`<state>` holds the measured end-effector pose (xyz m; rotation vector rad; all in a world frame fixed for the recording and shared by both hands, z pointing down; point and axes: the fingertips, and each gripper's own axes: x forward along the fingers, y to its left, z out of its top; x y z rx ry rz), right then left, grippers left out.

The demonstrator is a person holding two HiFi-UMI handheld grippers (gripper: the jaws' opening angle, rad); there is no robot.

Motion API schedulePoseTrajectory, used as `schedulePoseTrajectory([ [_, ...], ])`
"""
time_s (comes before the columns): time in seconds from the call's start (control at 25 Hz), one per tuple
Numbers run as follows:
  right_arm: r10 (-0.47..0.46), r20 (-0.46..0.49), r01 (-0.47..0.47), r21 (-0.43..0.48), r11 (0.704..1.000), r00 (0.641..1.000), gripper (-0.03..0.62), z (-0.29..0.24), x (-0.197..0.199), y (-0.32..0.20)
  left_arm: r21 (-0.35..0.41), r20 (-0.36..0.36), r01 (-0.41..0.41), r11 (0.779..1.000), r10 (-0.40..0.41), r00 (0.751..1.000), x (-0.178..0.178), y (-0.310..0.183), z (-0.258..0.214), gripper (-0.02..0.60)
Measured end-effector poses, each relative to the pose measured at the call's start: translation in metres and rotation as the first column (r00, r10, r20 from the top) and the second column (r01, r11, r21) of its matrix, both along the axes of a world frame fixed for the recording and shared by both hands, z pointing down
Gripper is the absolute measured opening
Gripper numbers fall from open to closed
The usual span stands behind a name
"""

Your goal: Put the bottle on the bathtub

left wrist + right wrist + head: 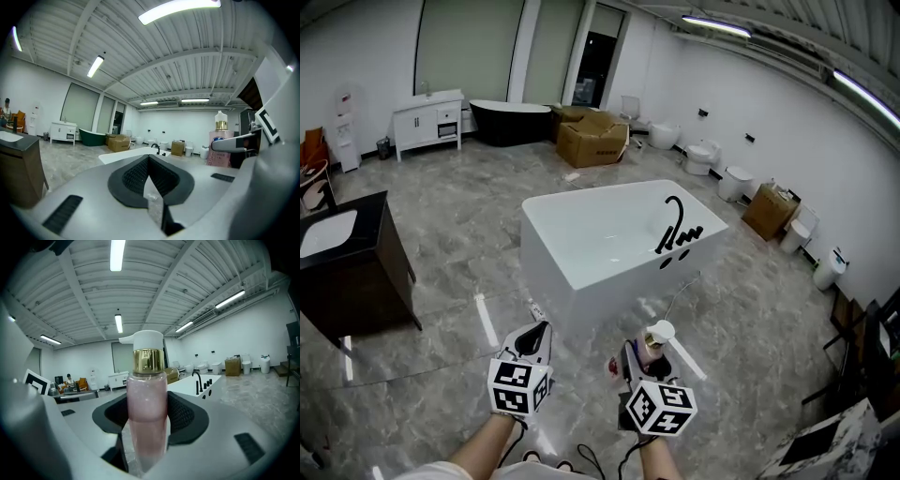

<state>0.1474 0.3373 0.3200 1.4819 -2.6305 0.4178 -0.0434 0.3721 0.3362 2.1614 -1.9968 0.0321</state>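
**Bottle upright in your right gripper, tub ahead and slightly left**

Your left gripper (535,331) has its jaws closed together with nothing between them. It points almost level at the near corner of the bathtub (546,272). It carries nothing, so it has no part in the placing.

The white bathtub stands on the floor ahead of both hands, well apart from them. Its long axis runs away from you and to the right. The black faucet (673,220) sits on its far right rim.

Your right gripper (648,354) holds the bottle (654,345). Its jaws stand wide and the pads press on the pink body. The bottle's long axis is upright, with the white cap at the top. This hand is the nearer one to the right-hand rim, which looks like the natural place to set the bottle. From there the tub lies forward and a little left of the bottle.

The head view alone shows the whole gap between your hands and the tub. The left gripper view shows the bottle (220,140) from the side, upright, with the tub's rim (126,153) low behind the jaws. The right gripper view alone shows the grip itself. There the bottle (147,399) fills the centre, and the rim with its faucet (198,380) shows to the right of it.
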Motion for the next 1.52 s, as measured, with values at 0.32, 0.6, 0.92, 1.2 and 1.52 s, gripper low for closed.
schedulePoseTrajectory([
  [0.32, 0.040, 0.012, -0.039, -0.027, 0.999, 0.999, 0.241, 0.013, -0.009, -0.006, -0.011, -0.007, -0.023, 1.000, 0.023, 1.000, -0.018, -0.008, 0.013, 0.003],
  [0.6, 0.049, 0.005, -0.049, -0.059, 0.997, 0.999, 0.241, 0.024, -0.017, -0.011, -0.035, -0.008, -0.037, 0.999, 0.037, 0.999, -0.025, -0.015, 0.025, 0.003],
  [0.92, 0.056, -0.008, -0.056, -0.064, 0.996, 0.998, 0.241, 0.027, -0.026, -0.037, -0.049, -0.008, -0.033, 0.998, 0.033, 0.999, -0.037, -0.034, 0.032, 0.003],
  [1.2, 0.043, -0.018, -0.044, -0.062, 0.997, 0.999, 0.241, 0.028, -0.035, -0.077, -0.048, -0.013, -0.015, 0.999, 0.015, 1.000, -0.049, -0.076, 0.033, 0.003],
  [1.52, 0.045, -0.030, -0.047, -0.075, 0.996, 0.999, 0.241, 0.033, -0.040, -0.134, -0.069, -0.015, -0.010, 0.998, 0.009, 1.000, -0.054, -0.125, 0.044, 0.003],
])
